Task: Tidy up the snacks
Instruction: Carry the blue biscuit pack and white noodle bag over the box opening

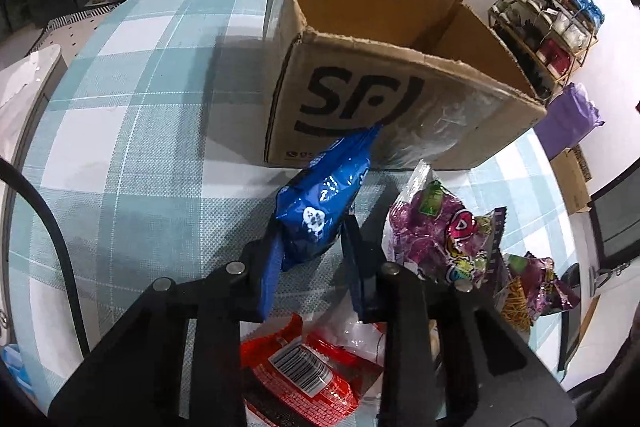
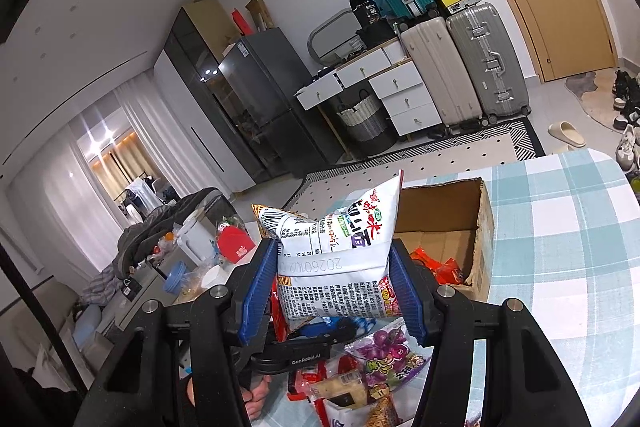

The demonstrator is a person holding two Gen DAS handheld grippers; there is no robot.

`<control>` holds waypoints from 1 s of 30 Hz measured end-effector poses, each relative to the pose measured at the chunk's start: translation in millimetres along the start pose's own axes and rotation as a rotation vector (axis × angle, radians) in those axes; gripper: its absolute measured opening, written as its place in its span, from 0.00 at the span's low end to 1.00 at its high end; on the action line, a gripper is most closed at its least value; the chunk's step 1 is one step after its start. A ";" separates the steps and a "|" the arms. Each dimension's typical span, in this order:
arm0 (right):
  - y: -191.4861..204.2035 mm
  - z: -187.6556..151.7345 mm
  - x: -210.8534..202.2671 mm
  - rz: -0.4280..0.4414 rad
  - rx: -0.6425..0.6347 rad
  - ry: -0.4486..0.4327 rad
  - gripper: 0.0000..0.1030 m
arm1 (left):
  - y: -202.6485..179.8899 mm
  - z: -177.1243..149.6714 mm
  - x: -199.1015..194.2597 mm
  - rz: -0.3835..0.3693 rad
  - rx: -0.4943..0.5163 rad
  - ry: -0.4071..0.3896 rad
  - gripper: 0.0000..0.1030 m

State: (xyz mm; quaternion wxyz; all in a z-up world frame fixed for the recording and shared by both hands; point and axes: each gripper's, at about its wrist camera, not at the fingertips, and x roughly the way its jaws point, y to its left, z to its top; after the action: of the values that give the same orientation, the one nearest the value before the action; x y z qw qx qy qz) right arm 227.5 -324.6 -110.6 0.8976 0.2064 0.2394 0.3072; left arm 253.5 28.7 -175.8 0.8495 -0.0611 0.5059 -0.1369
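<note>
Your checked blue-and-white tabletop (image 1: 132, 99) carries the open cardboard box (image 1: 400, 107) at the far side, with loose snack packets heaped near you. From left to right: your left tool (image 1: 310, 247) is clamped on the blue packet (image 1: 320, 203), whose far tip touches the box's near wall, the purple candy bag (image 1: 436, 231) lies just right of it, and your right tool (image 2: 332, 287) grips the white puffed bag (image 2: 340, 255) in the air near the box. These packets look light, soft and slick, so pinch across the sealed seam or the narrow waist, gently enough not to crush what's inside.
</note>
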 end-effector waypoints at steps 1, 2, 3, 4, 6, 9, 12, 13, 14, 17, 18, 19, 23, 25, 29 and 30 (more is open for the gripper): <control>0.6 -0.2 0.4 0.001 0.000 0.001 0.55 | 0.1 0.4 0.4 -0.001 0.005 0.001 0.25; 1.2 -0.4 0.8 0.002 -0.001 0.002 0.55 | 0.9 1.1 1.2 -0.002 0.009 0.004 0.25; 1.5 -1.4 0.7 0.001 -0.003 0.003 0.55 | 1.6 1.4 1.3 -0.006 0.008 0.004 0.25; 1.4 -1.6 0.7 0.002 -0.002 0.002 0.55 | 3.2 1.7 0.3 -0.011 0.002 -0.002 0.24; 1.6 -1.8 0.6 0.002 0.000 0.001 0.55 | 5.2 1.2 -2.7 -0.013 -0.005 -0.010 0.24; 2.2 -1.7 0.9 0.003 0.000 0.000 0.55 | 6.9 -1.8 -10.4 -0.022 -0.010 -0.019 0.24; 1.4 -1.9 0.8 0.001 -0.003 0.002 0.55 | 8.5 -5.6 -25.9 -0.034 -0.020 -0.044 0.24; 1.4 -1.9 0.8 0.003 -0.004 0.001 0.55 | 9.5 -6.6 -33.5 -0.034 -0.024 -0.057 0.24; 2.8 -1.5 1.4 0.004 -0.007 -0.001 0.55 | 10.1 -7.3 -40.4 -0.036 -0.027 -0.069 0.24; 6.8 0.0 2.5 -0.002 -0.025 -0.002 0.55 | 7.6 -5.5 -66.6 -0.039 -0.012 -0.109 0.24; 7.5 1.2 3.0 -0.004 -0.027 -0.003 0.55 | 6.3 -3.8 -74.6 -0.031 -0.001 -0.124 0.24; 8.0 2.4 4.3 -0.004 -0.031 -0.001 0.55 | 2.4 -1.0 -85.6 -0.012 0.014 -0.146 0.24; 10.3 10.2 10.6 -0.015 -0.050 0.014 0.55 | -3.9 13.3 -110.8 -0.028 0.024 -0.181 0.24; 10.5 16.1 15.7 -0.013 -0.050 0.021 0.55 | -7.5 25.5 -118.6 -0.041 0.025 -0.190 0.24; 8.7 31.3 23.0 -0.006 -0.028 0.029 0.55 | -21.6 49.3 -133.3 -0.043 0.056 -0.197 0.24; 9.8 36.3 25.1 -0.007 -0.028 0.035 0.55 | -27.2 55.7 -137.7 -0.033 0.074 -0.204 0.24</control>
State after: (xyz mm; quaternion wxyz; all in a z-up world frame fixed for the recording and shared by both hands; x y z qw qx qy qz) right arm 260.8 -309.3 -84.1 0.8972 0.1875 0.2516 0.3107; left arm 235.5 41.4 -26.4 0.8958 -0.0520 0.4103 -0.1626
